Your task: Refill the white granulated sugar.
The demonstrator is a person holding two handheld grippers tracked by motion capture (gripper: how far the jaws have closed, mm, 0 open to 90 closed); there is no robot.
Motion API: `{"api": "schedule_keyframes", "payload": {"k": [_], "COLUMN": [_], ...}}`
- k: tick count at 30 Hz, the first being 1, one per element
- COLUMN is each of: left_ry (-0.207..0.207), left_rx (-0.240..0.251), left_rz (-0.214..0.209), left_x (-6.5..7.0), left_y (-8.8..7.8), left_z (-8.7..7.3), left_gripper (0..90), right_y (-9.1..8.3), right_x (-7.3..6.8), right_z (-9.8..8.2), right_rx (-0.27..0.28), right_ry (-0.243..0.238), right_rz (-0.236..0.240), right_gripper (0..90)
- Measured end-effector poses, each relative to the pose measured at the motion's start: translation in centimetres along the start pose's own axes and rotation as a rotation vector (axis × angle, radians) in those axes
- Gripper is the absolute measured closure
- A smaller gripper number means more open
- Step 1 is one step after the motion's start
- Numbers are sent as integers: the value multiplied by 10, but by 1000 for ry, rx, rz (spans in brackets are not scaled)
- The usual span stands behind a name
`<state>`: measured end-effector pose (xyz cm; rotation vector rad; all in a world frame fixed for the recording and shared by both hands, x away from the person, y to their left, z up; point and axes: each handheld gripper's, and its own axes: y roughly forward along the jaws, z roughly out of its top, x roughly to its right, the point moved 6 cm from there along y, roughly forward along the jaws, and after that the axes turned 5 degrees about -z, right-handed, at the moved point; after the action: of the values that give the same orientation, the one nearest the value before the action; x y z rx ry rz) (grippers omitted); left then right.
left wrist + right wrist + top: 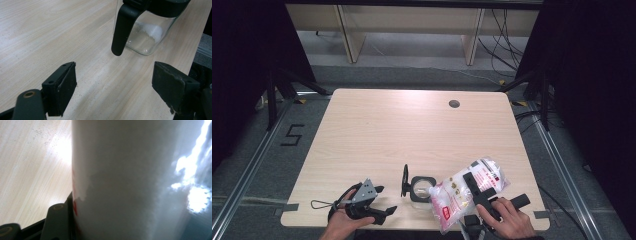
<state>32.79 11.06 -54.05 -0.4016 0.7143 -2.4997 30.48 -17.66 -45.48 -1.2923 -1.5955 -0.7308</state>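
A clear glass jar (422, 187) stands near the table's (412, 130) front edge, its black lid (405, 180) hinged up on the side away from the bag. In the left gripper view the jar (147, 37) holds a little white granular stuff at its bottom, with a black handle (123, 27) hanging down its side. A plastic bag (467, 192) of white granules with red print lies tilted just beside the jar, its lower corner over the table's front edge. The right gripper (479, 192) is clamped across the bag, jaws partly apart around its bulk. The bag (130, 180) blocks nearly everything in the right gripper view, so its far jaw is hidden. On the jar's other side, the left gripper (382, 202) rests on the table, its jaws spread wide and holding nothing. The bag's print is too small to read.
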Motion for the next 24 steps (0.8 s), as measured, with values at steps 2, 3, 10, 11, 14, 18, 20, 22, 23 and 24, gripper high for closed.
{"api": "schedule_keyframes", "payload": {"k": [2,3,10,11,14,18,20,22,23,24], "left_ry": [9,9,-4,-13,1,1,2,-4,-6,-6], "left_rx": [-19,-19,1,7,-6,3,1,1,2,2], "left_rz": [5,5,0,-7,-2,-3,-2,-3,-3,-4], "left_x": [-1,-1,1,1,0,1,1,1,1,1], "left_y": [-1,-1,-1,0,-1,-1,-1,-1,-1,-1], "left_z": [-1,-1,0,0,0,1,1,0,0,0], "left_gripper": [192,192,192,192,192,192,192,192,192,192], "right_y": [2,1,1,1,1,2,2,2,2,1], "right_x": [2,2,1,0,1,0,1,1,1,2], "right_z": [1,2,2,2,2,2,2,2,2,2], "right_rx": [13,10,-5,-5,-5,-1,3,-1,0,1], "right_ry": [-28,-25,8,10,7,11,2,5,2,1], "right_rz": [-3,4,20,22,16,25,27,22,21,19], "right_gripper": [424,424,425,425,425,425,425,425,426,426]}}
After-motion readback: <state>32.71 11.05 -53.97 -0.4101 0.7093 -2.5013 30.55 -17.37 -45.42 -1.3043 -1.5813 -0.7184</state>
